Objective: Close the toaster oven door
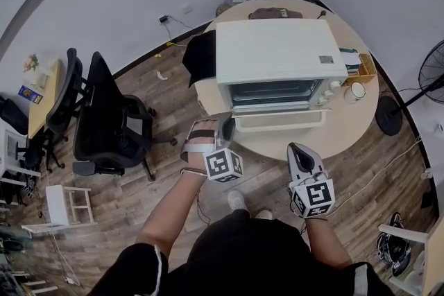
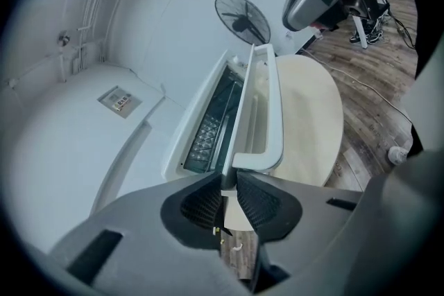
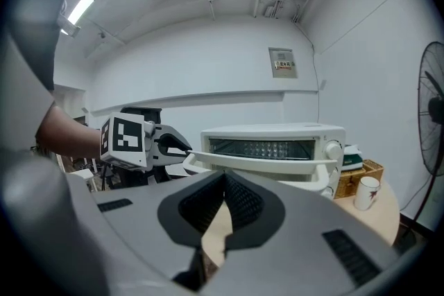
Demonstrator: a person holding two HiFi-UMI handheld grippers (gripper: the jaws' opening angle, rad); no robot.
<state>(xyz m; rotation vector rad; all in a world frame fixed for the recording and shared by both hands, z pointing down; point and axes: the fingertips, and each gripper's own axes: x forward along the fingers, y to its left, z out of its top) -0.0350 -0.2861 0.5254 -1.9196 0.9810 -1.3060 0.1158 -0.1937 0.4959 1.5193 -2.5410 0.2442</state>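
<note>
left claw on door end, door ajar
left claw pinched on the near end edge of the toaster oven door; door's long axis runs straight ahead of it, with the oven mouth on its left. right claw pressed together, empty, facing the door from farther off.

Door front: bare table lies before the part-open toaster oven door, free to approach.
Door's left corner: taken by the left gripper, jaws pinched on the door's edge (no room for a second grip there).
Door's right end: clear; the right gripper, jaws together, hangs near the table's rim.
Right of oven: mug and wicker basket crowd in.
Left of oven: black cloth hangs close.
</note>
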